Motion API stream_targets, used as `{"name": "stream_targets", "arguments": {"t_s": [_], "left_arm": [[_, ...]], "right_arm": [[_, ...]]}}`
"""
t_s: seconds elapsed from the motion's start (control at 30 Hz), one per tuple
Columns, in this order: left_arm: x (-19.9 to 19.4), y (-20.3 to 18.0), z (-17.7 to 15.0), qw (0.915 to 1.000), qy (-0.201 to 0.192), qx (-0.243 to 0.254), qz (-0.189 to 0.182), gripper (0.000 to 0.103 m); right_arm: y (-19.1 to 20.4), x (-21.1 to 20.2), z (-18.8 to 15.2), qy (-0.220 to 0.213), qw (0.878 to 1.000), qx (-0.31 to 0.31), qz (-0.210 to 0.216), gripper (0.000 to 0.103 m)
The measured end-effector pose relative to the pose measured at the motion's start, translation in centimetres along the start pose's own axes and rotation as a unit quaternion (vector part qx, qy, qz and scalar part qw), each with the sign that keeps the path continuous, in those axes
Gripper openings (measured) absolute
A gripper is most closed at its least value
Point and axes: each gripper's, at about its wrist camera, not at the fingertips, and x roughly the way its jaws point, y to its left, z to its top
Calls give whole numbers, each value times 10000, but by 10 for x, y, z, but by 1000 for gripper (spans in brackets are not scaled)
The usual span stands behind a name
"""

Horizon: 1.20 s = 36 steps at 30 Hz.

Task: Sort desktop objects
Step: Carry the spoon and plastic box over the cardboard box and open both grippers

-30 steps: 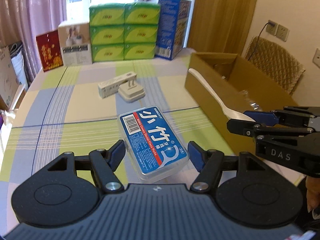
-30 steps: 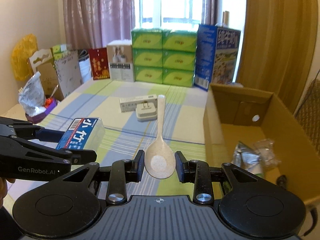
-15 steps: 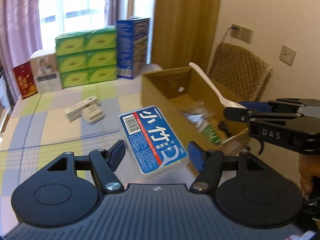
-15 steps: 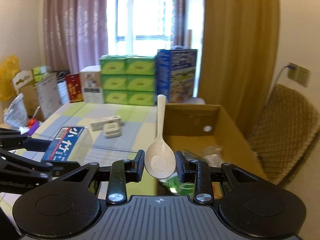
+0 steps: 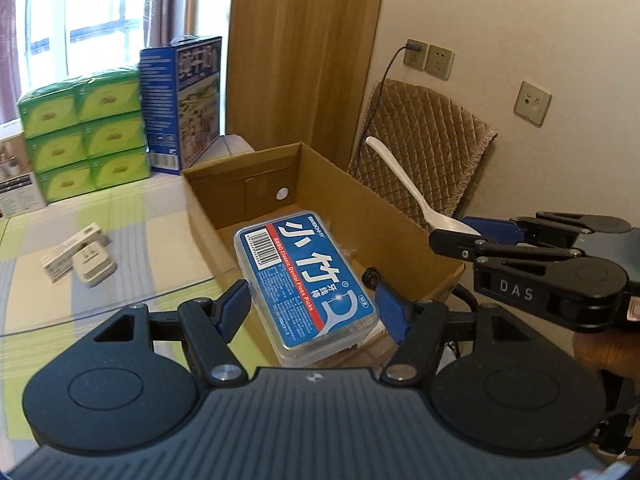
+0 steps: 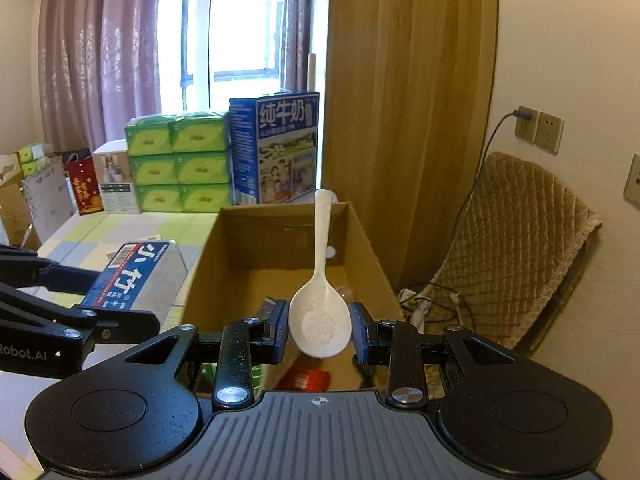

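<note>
My left gripper (image 5: 314, 310) is shut on a clear floss-pick box with a blue label (image 5: 306, 276), held over the near end of the open cardboard box (image 5: 404, 232). The same floss box (image 6: 136, 276) shows at the left in the right wrist view. My right gripper (image 6: 319, 330) is shut on the bowl of a cream spoon (image 6: 320, 312), its handle pointing up and away over the cardboard box (image 6: 372, 248). In the left wrist view the spoon (image 5: 408, 188) sticks out of the right gripper above the box's right wall.
A white charger (image 5: 94, 264) and a small white carton (image 5: 66, 250) lie on the checked tablecloth. Green tissue packs (image 5: 86, 132) and a blue milk carton (image 5: 182, 104) stand at the back. A quilted chair (image 6: 516, 248) and wall sockets (image 5: 430, 60) are to the right. Packets (image 6: 306, 380) lie inside the box.
Both grippers have swung right with their loads, from over the table to over the cardboard box. The floss box and spoon stay gripped.
</note>
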Motion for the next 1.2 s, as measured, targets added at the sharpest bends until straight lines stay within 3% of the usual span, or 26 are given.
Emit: {"name": "stream_targets", "arguments": {"t_s": [0.77,0.83,1.2], "left_arm": [[82,-6,18,9991,405,77,-87,65],[87,-3,21,9992,376,101,29,73],[54,43,13,9982,130,-509,272,76]], "right_arm": [[-31,54,2,263,9996,-69,-20,29],[-32,56,2,282,9996,-73,-31,29],[-28,71,7,356,9993,-109,46,29]]}}
